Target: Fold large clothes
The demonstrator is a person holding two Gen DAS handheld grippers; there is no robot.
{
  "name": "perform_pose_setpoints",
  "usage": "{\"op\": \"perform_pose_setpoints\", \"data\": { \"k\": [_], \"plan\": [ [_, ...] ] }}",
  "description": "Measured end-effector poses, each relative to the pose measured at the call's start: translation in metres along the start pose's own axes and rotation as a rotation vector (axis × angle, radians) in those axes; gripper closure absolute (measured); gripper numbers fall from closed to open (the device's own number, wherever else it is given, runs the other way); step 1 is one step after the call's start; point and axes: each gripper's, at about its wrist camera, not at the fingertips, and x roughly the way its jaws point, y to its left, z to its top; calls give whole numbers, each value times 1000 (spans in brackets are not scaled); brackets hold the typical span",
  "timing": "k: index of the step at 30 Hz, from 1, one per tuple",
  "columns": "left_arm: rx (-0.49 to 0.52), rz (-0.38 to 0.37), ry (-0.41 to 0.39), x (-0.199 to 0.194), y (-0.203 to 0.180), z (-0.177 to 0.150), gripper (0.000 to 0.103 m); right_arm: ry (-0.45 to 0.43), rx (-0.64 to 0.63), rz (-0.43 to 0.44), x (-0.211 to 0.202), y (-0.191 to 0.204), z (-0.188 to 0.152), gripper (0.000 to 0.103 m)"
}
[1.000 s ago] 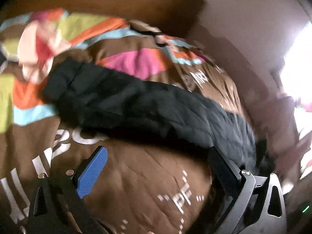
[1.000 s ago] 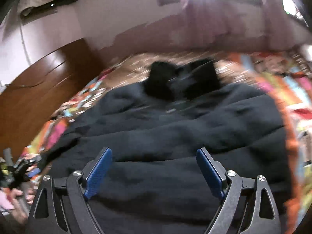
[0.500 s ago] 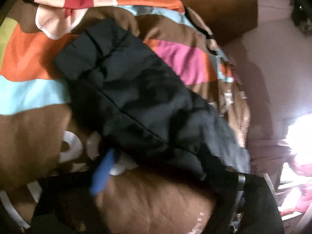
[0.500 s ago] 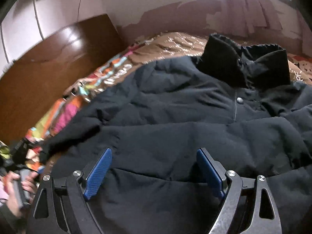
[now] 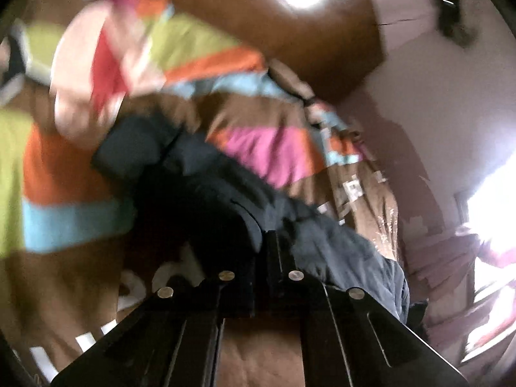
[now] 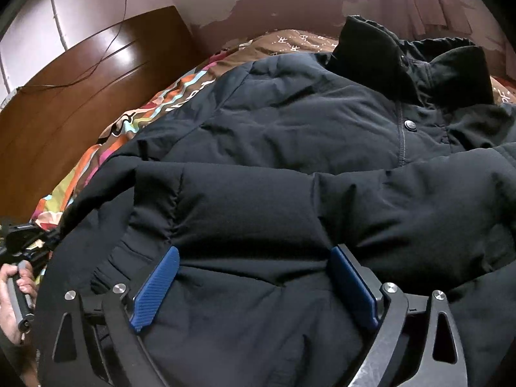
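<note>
A large black padded jacket lies spread on the bed, collar at the far end. One sleeve is folded across its body. My right gripper hovers just over that sleeve's cuff end, its jaws opening, blue pads apart with puffy fabric bulging between them, not pinched. In the blurred left wrist view the other sleeve runs away across the bedspread. My left gripper is shut on that sleeve's near edge, fingers pressed together.
A bedspread with brown, orange, pink, green and blue bands covers the bed. A dark wooden headboard stands at the left. Pink walls and a bright window lie beyond. A hand grips the left tool at the edge.
The left jaws went from wide open to shut, closing on the sleeve. The right gripper sank closer to the jacket, over the folded sleeve, and its jaws spread a little wider.
</note>
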Motion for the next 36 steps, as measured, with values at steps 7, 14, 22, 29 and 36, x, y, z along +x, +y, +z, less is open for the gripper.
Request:
{"op": "perform_pose_setpoints", "data": {
  "k": [7,14,22,29,36],
  "plan": [
    [285,-98,-211,-57,-80,-13,102,-16,17,2,-5,-1,5,7],
    [603,-287,-276,-102,-161,-66,102,-41,-23,-64,-45,-7,18,7],
    [884,-498,-128,-112,-232,-155,102,-178,138,-152,-109,-69,9,7],
    [1173,-558,87,-94,-262,-258,102,-289,321,-127,-159,-116,-6,7],
    [1405,-520,362,-61,-268,-358,102,-285,381,-101,-172,-138,-30,7]
  ]
}}
